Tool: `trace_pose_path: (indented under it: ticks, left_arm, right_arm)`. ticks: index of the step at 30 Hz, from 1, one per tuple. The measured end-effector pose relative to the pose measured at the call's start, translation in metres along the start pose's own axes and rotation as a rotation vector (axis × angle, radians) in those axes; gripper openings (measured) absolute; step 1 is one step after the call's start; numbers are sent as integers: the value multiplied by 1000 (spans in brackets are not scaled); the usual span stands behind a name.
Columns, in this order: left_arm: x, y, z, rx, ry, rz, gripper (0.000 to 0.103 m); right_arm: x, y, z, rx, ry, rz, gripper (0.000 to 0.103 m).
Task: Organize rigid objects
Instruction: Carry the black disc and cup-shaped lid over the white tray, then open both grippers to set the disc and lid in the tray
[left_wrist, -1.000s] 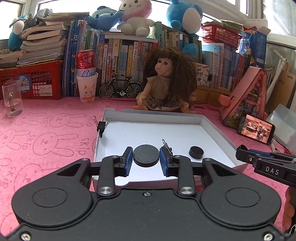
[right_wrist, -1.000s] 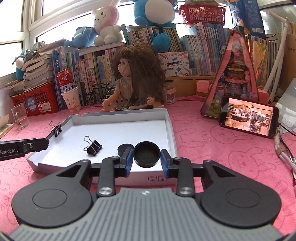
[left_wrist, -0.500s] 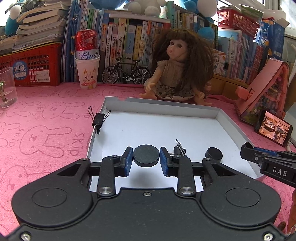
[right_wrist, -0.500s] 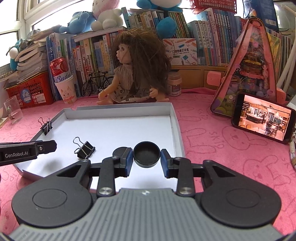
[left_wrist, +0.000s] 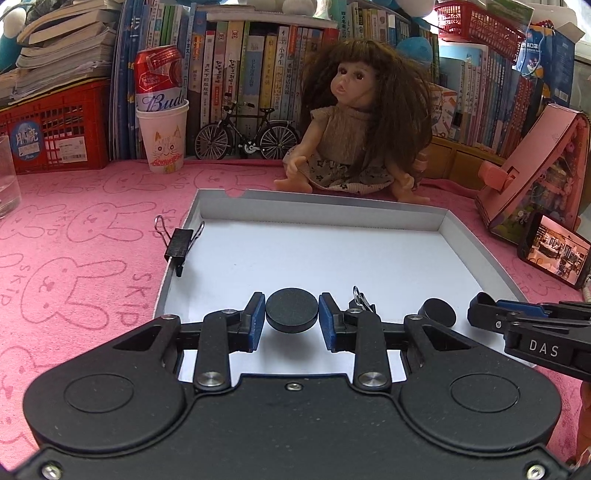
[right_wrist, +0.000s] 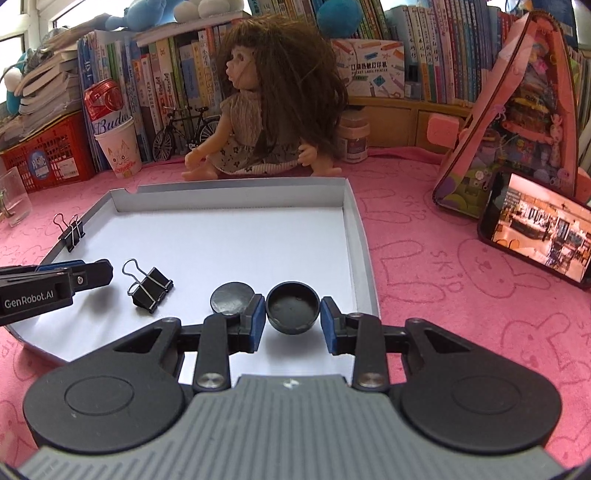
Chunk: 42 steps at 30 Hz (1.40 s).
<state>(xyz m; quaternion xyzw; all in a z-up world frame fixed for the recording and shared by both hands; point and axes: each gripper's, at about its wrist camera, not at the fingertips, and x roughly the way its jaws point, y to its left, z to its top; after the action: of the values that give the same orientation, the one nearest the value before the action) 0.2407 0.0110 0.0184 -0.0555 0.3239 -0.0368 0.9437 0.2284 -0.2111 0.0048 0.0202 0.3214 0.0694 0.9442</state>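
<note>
**Count of things on the pink cloth**

Three black round caps: one (left_wrist: 291, 309) between the left gripper's pads, one (right_wrist: 293, 307) between the right's, one (right_wrist: 232, 297) lying in the tray (right_wrist: 354, 236). Two binder clips: one (right_wrist: 70, 230) on the tray's left edge, one (right_wrist: 149, 284) inside. One doll (right_wrist: 273, 107), one phone (right_wrist: 535, 225)

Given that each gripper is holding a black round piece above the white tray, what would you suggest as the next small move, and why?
Probably lower the left gripper and release its black disc onto the bare white tray floor. Both grippers already grip pieces over the tray, where a loose cap and a binder clip lie; the right gripper holds its black cap.
</note>
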Motion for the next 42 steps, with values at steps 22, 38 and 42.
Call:
trace_pose_path:
  ticks: [22, 38, 42]
  left_arm:
    - [16, -11, -2, 32, 24, 6, 30]
    - [-28, -20, -5, 103, -66, -13, 60]
    - [-43, -24, -8, 121, -85, -28, 65]
  right_arm:
    - [13, -4, 6, 53, 34, 30, 42]
    - [-25, 4, -1, 15, -49, 77, 70]
    - [-38, 8, -5, -21, -82, 70, 74]
